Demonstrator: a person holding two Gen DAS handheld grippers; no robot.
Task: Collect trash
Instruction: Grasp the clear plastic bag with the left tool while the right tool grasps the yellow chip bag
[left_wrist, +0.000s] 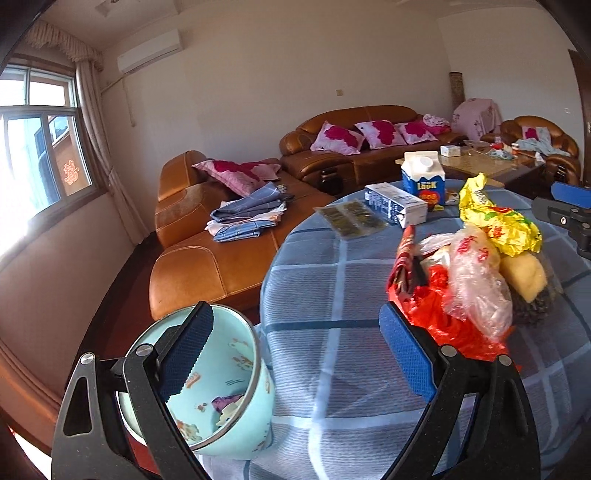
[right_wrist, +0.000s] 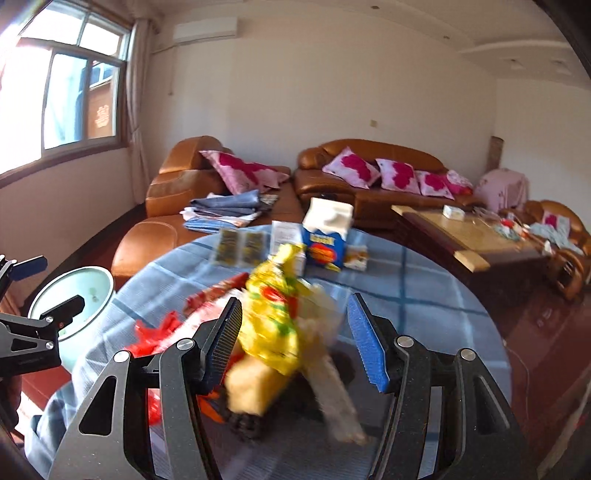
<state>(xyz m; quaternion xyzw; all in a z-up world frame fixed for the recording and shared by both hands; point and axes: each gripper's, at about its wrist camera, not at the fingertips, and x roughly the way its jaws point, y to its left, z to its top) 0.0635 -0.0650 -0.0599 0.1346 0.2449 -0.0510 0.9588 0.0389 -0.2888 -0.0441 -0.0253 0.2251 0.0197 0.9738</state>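
A heap of trash lies on the round table with the blue checked cloth (left_wrist: 332, 387): a yellow wrapper (left_wrist: 495, 221), a clear plastic bag (left_wrist: 476, 284), a red plastic bag (left_wrist: 443, 325) and a red packet (left_wrist: 404, 254). My right gripper (right_wrist: 295, 328) is open around the blurred yellow wrapper (right_wrist: 273, 314); its pads do not press on it. My left gripper (left_wrist: 295, 332) is open wide at the table's near left edge. Its left finger is over the mouth of a light-blue bin (left_wrist: 229, 354), which holds a few scraps.
A blue milk carton (left_wrist: 423, 181), a white box (left_wrist: 395, 205) and flat sachets (left_wrist: 351, 219) sit at the table's far side. Brown leather sofas (left_wrist: 207, 266) with pink cushions and folded cloth stand behind it. A coffee table (right_wrist: 472, 236) is at the right.
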